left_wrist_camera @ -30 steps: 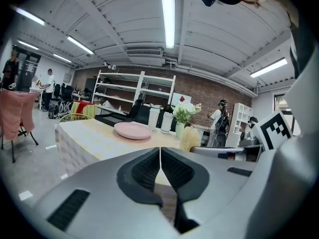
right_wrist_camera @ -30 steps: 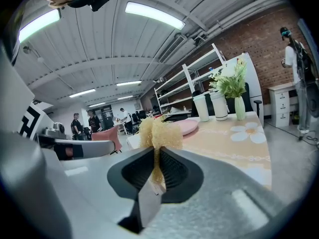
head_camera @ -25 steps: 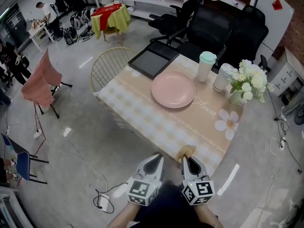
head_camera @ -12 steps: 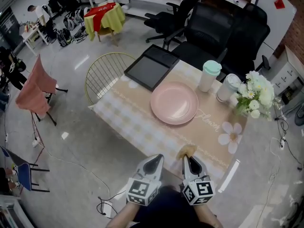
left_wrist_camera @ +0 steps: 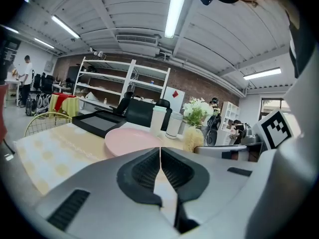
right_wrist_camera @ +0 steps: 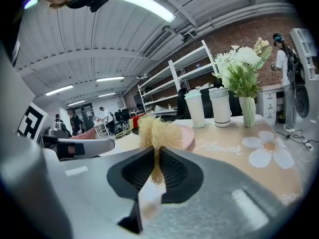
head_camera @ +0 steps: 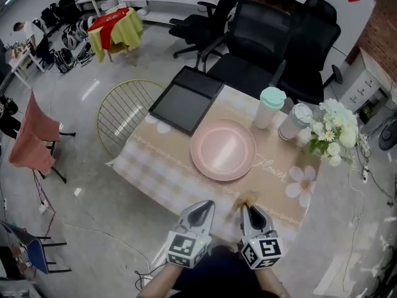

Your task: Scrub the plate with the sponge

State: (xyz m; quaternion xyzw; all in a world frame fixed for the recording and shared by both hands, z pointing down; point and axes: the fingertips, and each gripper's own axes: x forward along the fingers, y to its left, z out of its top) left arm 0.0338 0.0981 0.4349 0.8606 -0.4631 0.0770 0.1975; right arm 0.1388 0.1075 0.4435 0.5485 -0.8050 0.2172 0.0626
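Right gripper view: right gripper (right_wrist_camera: 154, 152) pinches a frizzy, perhaps loofah sponge (right_wrist_camera: 158, 131); left gripper (left_wrist_camera: 160, 152) closed.

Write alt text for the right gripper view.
The right claw is shut on a tan, fibrous sponge. Beyond it, on a beige flowered tablecloth, are a pink plate, two tall cups and a vase of white flowers.

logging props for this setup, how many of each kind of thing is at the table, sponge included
plate: 1
tray: 1
cups: 2
vase of flowers: 1
sponge: 1, pinched in the right gripper
total: 6
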